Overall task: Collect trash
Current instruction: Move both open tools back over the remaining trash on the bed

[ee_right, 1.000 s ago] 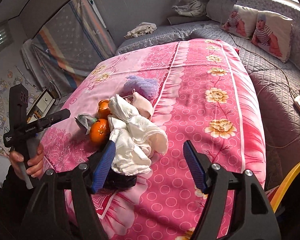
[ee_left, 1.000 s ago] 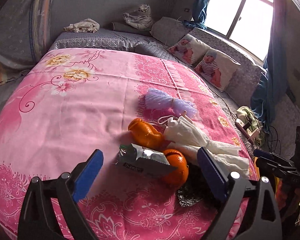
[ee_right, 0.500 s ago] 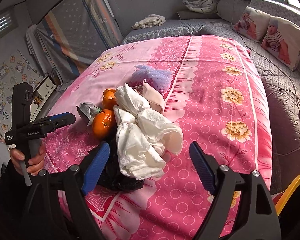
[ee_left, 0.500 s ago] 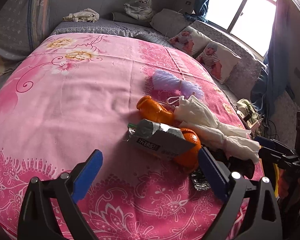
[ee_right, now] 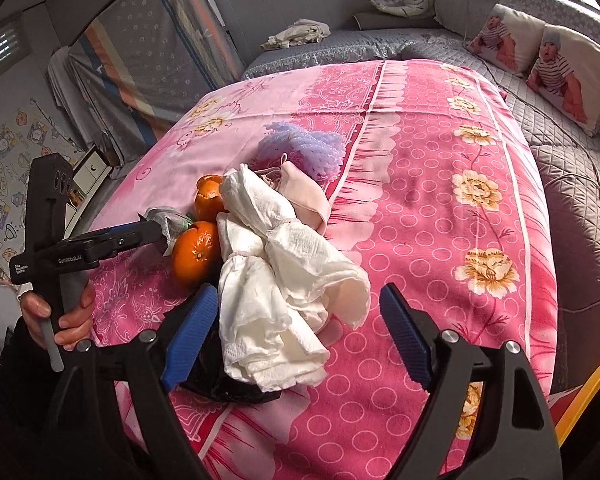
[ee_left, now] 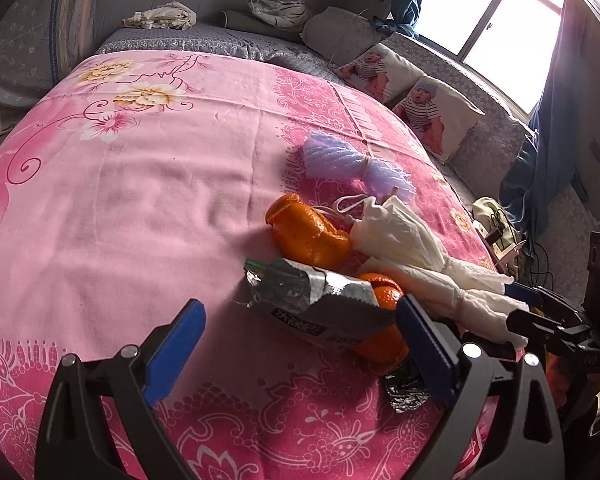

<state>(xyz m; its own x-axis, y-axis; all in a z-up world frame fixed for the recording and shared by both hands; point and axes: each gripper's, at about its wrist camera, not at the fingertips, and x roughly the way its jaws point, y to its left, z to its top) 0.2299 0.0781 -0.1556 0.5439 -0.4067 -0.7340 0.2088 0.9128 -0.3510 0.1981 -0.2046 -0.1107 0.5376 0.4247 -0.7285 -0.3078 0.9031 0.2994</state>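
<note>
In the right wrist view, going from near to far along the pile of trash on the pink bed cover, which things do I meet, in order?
Black plastic bag → white crumpled tissue → pale pink face mask → purple foam net.

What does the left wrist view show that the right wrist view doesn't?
Left wrist only: the window, blue curtain, the silver wrapper's printed side, crumpled foil.
Right wrist only: the hand holding the left gripper, a pale pink face mask, a black bag under the tissue.
Both: pink bedspread, white tissue wad, orange peels, purple foam net. The right gripper, open, brackets the tissue.
</note>
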